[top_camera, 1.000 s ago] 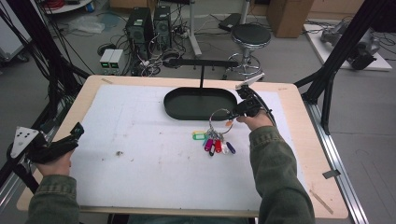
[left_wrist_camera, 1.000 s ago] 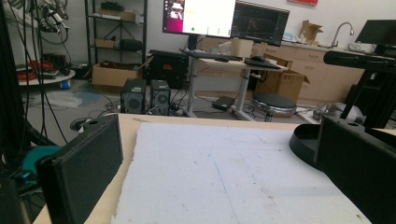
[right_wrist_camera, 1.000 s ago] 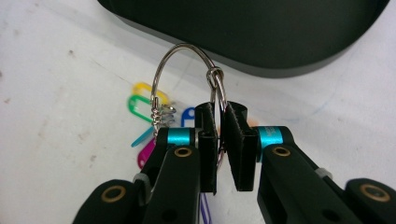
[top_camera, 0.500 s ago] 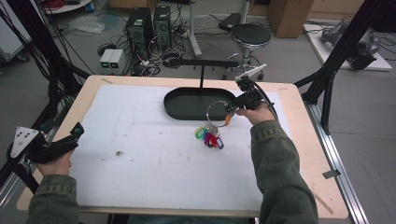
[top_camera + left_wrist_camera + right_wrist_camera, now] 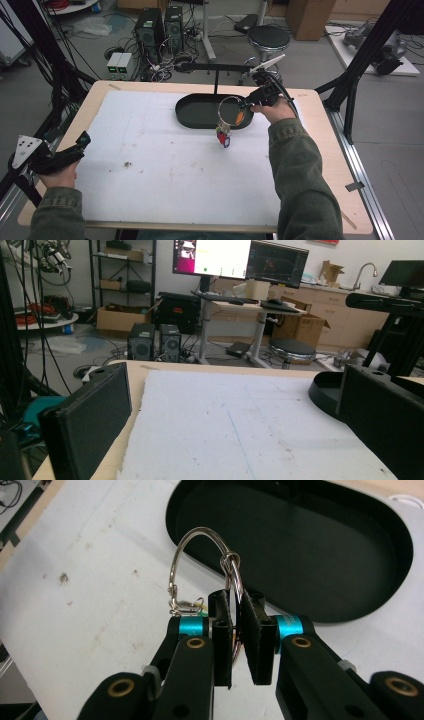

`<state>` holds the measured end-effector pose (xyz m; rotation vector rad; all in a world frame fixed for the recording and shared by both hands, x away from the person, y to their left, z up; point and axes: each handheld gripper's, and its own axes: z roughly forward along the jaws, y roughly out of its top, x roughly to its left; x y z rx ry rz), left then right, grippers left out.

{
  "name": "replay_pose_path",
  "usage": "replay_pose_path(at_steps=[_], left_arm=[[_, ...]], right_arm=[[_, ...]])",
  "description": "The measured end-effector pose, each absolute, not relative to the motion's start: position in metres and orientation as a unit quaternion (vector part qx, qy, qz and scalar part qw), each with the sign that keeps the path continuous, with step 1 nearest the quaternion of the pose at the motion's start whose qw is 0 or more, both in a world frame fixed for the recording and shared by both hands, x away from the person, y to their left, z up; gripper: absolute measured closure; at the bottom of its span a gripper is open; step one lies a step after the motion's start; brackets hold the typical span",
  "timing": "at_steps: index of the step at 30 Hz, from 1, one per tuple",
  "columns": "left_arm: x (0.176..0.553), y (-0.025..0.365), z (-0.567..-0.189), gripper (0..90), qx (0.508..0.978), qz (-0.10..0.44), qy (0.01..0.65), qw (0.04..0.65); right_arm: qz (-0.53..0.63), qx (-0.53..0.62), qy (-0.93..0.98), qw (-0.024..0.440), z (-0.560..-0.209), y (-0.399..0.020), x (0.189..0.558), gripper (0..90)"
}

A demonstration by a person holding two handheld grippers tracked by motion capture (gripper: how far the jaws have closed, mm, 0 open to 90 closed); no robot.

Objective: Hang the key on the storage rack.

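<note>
the right tool [image 5: 246,103] is clamped on a large metal key ring [image 5: 231,110], its two black pads pressed against the wire of the ring from either side. in the right gripper view the ring [image 5: 200,565] arches up out of the closed pads, with a small wire loop wound around it near the top and a clasp hanging at its left side. in the high view the ring hangs in the air over the near rim of the black oval tray [image 5: 200,112], and a cluster of coloured key tags [image 5: 222,136], red and purple among them, dangles below it, just in front of the tray and above the white mat [image 5: 165,170]. an orange tag shows through the ring itself. whether the lowest tags touch the mat i cannot tell.

the tray sits at the far side of the mat, on the wooden worktop [image 5: 325,150], and from its far side a thin black post rises to a crossbar. the right sleeve, olive green, runs up from the bottom edge to the hand holding the tool.

the left tool [image 5: 75,147] rests at the left edge of the worktop, well apart from the ring and the tray. its jaws stand wide open with nothing between them; in the left gripper view they frame the mat [image 5: 240,425] and one end of the tray [image 5: 325,390].
</note>
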<state>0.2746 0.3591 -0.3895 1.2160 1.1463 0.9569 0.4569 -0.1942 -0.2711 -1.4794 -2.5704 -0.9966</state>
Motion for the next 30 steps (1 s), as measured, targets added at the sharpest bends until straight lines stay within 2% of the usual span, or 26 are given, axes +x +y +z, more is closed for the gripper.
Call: replay_pose_path(at_steps=[13,23,30], left_arm=[[0.276,0.36,-0.39,1.7,0.518,0.406,0.489,0.572],[0.275,0.364,-0.392,1.7,0.504,0.395,0.501,0.582],[0.277,0.363,-0.392,1.7,0.506,0.394,0.501,0.581]], right_arm=[[-0.317,-0.452,-0.834,0.007,-0.248,-0.182,0.482,83.1],[-0.32,-0.431,-0.843,0.018,-0.243,-0.172,0.504,83.0],[-0.318,-0.441,-0.839,0.009,-0.242,-0.17,0.517,82.9]])
